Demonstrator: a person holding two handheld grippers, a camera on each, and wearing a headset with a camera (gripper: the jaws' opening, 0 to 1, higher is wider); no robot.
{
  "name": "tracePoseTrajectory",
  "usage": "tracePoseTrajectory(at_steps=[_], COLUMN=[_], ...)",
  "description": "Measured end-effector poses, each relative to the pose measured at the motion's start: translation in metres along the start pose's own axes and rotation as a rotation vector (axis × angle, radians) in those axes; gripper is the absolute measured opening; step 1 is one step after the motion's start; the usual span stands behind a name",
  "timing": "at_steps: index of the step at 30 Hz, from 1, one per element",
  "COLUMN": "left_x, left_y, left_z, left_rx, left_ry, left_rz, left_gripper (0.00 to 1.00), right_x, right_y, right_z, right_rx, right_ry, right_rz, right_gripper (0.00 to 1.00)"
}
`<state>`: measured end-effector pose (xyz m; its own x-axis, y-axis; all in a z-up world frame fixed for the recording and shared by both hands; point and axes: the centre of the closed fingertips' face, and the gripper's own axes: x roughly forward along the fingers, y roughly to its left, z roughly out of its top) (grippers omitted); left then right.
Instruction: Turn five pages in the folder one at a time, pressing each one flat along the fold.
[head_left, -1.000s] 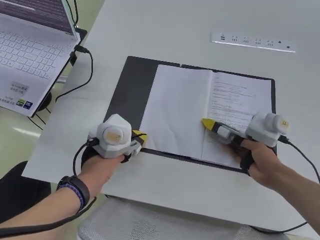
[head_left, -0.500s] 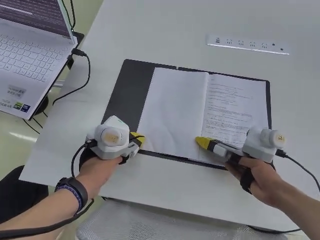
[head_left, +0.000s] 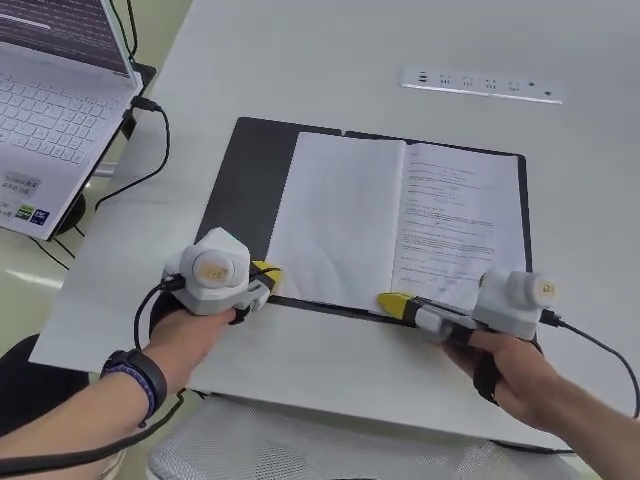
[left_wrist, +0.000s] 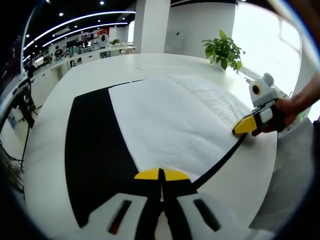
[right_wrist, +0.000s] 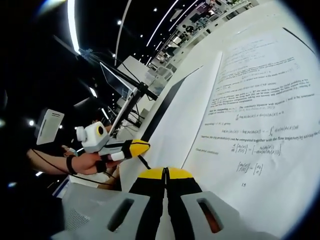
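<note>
The black folder (head_left: 240, 190) lies open on the white table, with a blank white page (head_left: 335, 220) on its left half and a printed page (head_left: 460, 225) on its right. My right gripper (head_left: 392, 303) is shut, its yellow tips at the bottom of the fold by the folder's near edge. In the right gripper view, the shut jaws (right_wrist: 165, 173) rest where the blank page (right_wrist: 185, 115) meets the printed page (right_wrist: 255, 125). My left gripper (head_left: 268, 275) is shut at the folder's near left edge. In the left gripper view its tips (left_wrist: 161, 174) sit over the black cover (left_wrist: 95, 145).
An open laptop (head_left: 50, 110) stands at the far left with a black cable (head_left: 150, 150) trailing beside the folder. A white power strip (head_left: 483, 84) lies at the back of the table. The table's front edge runs just below both hands.
My right gripper has slid down the fold from mid-page to the folder's near edge. The left gripper stays at the near left edge. The head camera has shifted slightly.
</note>
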<state>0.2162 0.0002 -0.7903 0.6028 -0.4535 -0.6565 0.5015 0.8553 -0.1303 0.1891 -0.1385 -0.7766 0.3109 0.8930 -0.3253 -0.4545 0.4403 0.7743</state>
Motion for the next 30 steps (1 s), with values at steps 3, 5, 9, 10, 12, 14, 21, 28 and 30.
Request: tracePoseTrajectory(at_steps=[3,5,9,10,12,14,21,28,30], left_x=[0.0,0.0,0.0,0.0,0.0,0.0,0.001,0.001,0.001], left_y=[0.0,0.0,0.0,0.0,0.0,0.0,-0.001,-0.003,-0.005], left_z=[0.0,0.0,0.0,0.0,0.0,0.0,0.0,0.0,0.002], left_rx=[0.001,0.006,0.015,0.016,0.017,0.016,0.045,0.054,0.063], left_ry=[0.002,0.003,0.007,0.008,0.01,0.014,0.04,0.081,0.08], left_rz=[-0.001,-0.003,-0.008,-0.008,-0.008,-0.007,0.002,-0.004,-0.002], left_gripper=[0.0,0.0,0.0,0.0,0.0,0.0,0.0,0.01,0.04], right_x=[-0.001,-0.002,-0.004,-0.004,-0.004,-0.004,-0.004,-0.008,-0.011], right_y=[0.001,0.001,0.0,0.001,0.0,0.0,0.004,0.017,0.018], right_z=[-0.003,-0.008,-0.013,-0.013,-0.013,-0.013,-0.01,-0.01,-0.01], right_rx=[0.002,0.005,0.034,0.032,0.039,0.045,0.071,0.054,0.018], right_ry=[0.005,0.018,0.014,0.011,0.004,0.003,-0.008,-0.008,0.005], right_rz=[0.0,0.001,-0.007,-0.008,-0.012,-0.015,-0.01,0.001,-0.009], right_gripper=[0.0,0.0,0.0,0.0,0.0,0.0,0.0,0.0,0.0])
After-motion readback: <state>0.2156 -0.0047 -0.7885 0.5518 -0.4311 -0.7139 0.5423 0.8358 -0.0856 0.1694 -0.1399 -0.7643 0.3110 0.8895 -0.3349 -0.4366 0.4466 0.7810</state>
